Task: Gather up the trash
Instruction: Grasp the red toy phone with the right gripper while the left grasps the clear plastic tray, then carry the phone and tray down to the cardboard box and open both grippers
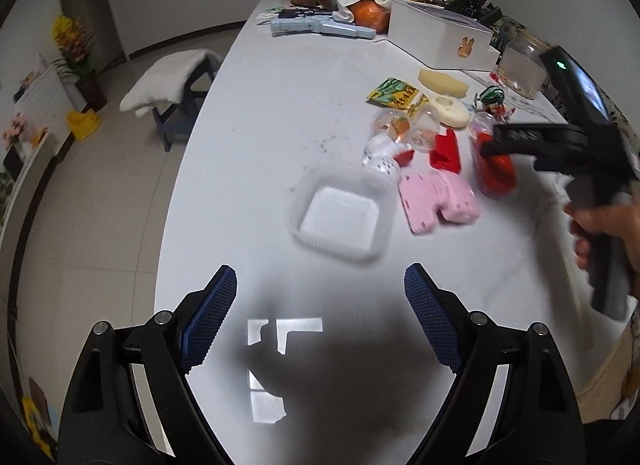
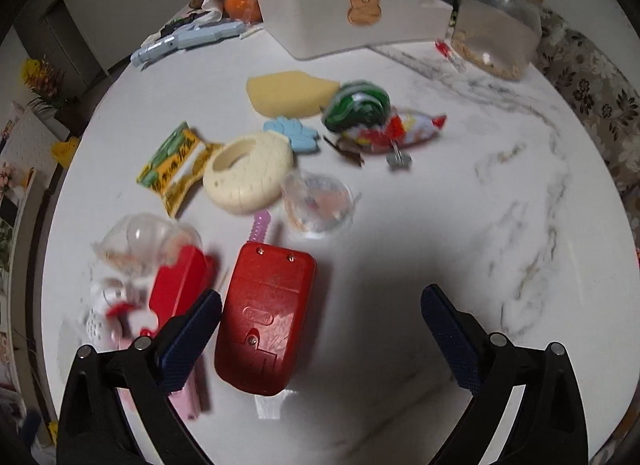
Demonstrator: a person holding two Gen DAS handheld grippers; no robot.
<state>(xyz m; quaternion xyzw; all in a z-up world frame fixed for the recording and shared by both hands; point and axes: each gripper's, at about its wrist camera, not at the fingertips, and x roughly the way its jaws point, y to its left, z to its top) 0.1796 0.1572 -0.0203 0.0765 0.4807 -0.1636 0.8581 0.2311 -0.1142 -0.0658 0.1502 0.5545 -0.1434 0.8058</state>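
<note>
Both the left gripper and right gripper were found spread wide, nothing held. A snack wrapper was noted on the table, beside a cream ring.

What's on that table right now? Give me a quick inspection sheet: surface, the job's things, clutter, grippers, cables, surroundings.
Surface: white marble-look table, shiny.
Job's things: clear plastic tray, empty; yellow-green snack wrapper; clear plastic cup.
Clutter: red toy phone, cream ring toy, yellow sponge, pink toy, white rabbit box, glass jar.
Grippers: left gripper open, empty, short of the tray; right gripper open, empty, red toy phone partly between its fingers.
Cables: nothing seen.
Surroundings: stool with white cloth, yellow flowers, tiled floor.
</note>
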